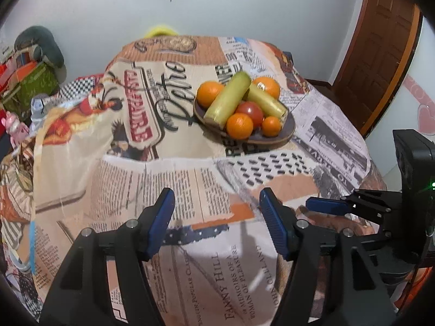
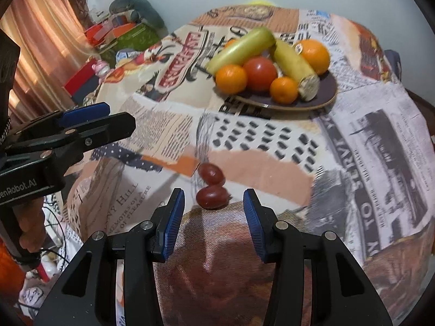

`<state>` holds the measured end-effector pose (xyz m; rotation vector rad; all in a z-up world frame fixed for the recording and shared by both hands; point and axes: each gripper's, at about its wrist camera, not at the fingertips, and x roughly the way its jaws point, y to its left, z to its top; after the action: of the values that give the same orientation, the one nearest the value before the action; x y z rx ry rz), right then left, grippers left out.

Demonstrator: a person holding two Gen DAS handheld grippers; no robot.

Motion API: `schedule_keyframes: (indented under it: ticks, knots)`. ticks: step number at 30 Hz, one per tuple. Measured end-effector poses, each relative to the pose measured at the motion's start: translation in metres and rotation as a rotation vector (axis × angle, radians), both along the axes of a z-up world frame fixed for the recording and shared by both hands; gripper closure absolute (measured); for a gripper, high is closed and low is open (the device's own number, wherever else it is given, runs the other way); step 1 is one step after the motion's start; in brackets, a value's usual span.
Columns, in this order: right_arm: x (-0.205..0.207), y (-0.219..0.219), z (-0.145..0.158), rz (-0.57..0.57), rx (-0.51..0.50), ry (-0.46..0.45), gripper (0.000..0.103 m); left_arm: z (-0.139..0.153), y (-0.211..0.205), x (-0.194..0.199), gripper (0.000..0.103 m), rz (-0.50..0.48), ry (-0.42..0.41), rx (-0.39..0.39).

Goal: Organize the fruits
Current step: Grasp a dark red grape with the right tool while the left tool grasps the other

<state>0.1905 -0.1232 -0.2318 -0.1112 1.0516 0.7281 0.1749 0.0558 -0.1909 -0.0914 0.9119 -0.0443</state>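
Right gripper [image 2: 214, 221], jaws spread and empty, low over the tablecloth [image 2: 367, 141]. Two small dark-red oval fruits lie just ahead of its fingertips, touching each other. The near fruit [image 2: 212, 196] sits between the two blue pads [image 2: 174, 222], a little beyond them, long axis running across the gripper, left to right. The far fruit [image 2: 211, 174] lies directly behind it, long axis slanted, near-right to far-left.

Farther ahead and slightly right, a dark plate [image 2: 323, 96] holds oranges [image 2: 231, 78], a tomato [image 2: 260, 73] and two green-yellow stalks [image 2: 240, 49]; the right stalk's cut end points toward the gripper.

Left gripper [image 1: 216, 224], jaws likewise spread, nothing between them, over the cloth to the left of the right gripper; the plate lies ahead of it.
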Motion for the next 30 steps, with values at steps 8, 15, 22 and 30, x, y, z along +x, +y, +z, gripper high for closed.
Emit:
schedule_keyframes:
  ticks: [8, 15, 22, 30]
  knots:
    - [-0.001, 0.013, -0.013, 0.024, -0.037, -0.007, 0.062, -0.019, 0.006, -0.003, 0.038, -0.005, 0.052, -0.009]
    - [0.003, 0.004, -0.009, 0.001, -0.027, -0.025, 0.075, -0.03, -0.005, 0.001, 0.038, -0.044, 0.085, -0.01]
    - [0.012, -0.02, 0.0, -0.067, -0.045, -0.08, 0.075, -0.038, -0.035, 0.014, 0.045, -0.118, 0.109, -0.005]
    - [0.018, -0.046, 0.011, -0.116, -0.036, -0.118, 0.075, -0.053, -0.057, 0.033, 0.058, -0.148, 0.143, -0.016]
